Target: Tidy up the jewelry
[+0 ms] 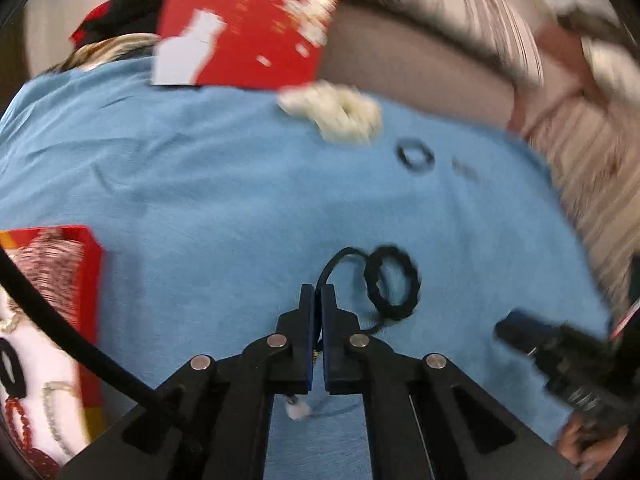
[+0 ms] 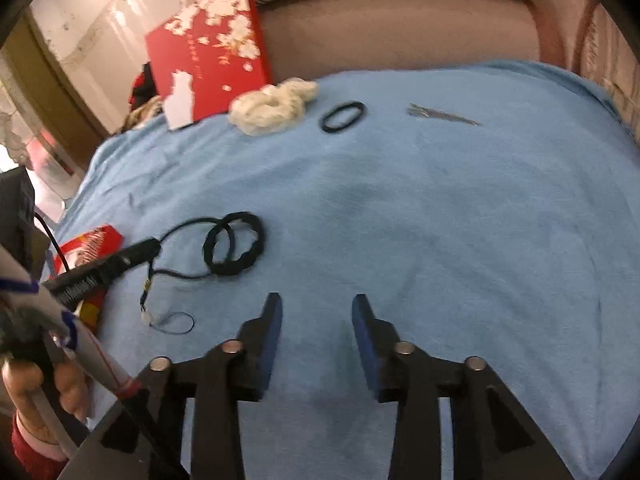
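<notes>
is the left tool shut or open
Shut on the black cord: the left tool has its pads nearly together with the cord pinched between them, in both views.

Jewelry I see on the blue cloth

Black cord necklace (image 2: 176, 272) lies looped beside a thick braided black ring (image 2: 234, 244); thin black band (image 2: 343, 117) lies flat near a cream scrunchie (image 2: 272, 108).

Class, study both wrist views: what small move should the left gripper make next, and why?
Probably lift the black cord toward the red box: the left gripper is shut on it, the box lies open to its left, and the right gripper is open and empty.
</notes>
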`<action>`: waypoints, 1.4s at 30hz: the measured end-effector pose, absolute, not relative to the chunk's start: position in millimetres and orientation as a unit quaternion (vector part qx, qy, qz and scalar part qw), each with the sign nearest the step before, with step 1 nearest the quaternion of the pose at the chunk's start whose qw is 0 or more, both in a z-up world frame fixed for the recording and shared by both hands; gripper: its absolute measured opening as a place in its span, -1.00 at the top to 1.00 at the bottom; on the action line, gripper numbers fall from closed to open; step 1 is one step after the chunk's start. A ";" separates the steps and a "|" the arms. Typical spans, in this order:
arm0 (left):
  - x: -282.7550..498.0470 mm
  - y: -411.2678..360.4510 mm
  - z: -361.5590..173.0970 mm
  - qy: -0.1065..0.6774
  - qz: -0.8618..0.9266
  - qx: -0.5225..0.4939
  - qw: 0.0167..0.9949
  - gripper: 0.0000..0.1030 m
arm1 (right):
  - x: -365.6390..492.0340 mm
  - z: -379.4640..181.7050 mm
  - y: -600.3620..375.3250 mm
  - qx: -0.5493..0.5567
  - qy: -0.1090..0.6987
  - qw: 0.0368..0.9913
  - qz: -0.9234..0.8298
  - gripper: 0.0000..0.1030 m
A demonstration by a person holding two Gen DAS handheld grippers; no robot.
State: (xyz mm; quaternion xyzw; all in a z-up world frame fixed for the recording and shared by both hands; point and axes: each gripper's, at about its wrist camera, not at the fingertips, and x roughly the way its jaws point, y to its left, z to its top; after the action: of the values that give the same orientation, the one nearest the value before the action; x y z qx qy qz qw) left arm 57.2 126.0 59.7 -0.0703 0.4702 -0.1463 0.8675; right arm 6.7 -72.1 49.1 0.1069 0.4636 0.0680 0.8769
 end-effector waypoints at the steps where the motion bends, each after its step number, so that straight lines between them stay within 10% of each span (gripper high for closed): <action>1: 59.4 138.6 65.1 0.465 -0.142 -0.091 0.869 0.95 | 10.2 50.5 -65.2 0.100 0.461 0.879 0.072 0.22; 18: 79.6 178.2 35.4 0.519 -0.092 -0.158 0.835 0.95 | 87.4 21.1 26.3 0.054 0.480 0.867 0.121 0.23; 21: 76.1 175.7 42.4 0.511 -0.102 -0.160 0.839 0.95 | 89.3 17.3 34.8 0.008 0.474 0.875 0.098 0.81; 42: -13.2 371.7 133.0 0.361 0.059 -0.220 0.904 0.95 | 3.8 101.7 133.5 -0.005 0.450 0.871 0.199 0.81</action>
State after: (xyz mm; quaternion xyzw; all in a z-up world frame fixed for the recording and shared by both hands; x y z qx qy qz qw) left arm -13.2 371.7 133.0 -0.2200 0.3608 0.0588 0.9044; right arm 3.8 133.5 101.7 -0.0054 0.4501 0.1988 0.8706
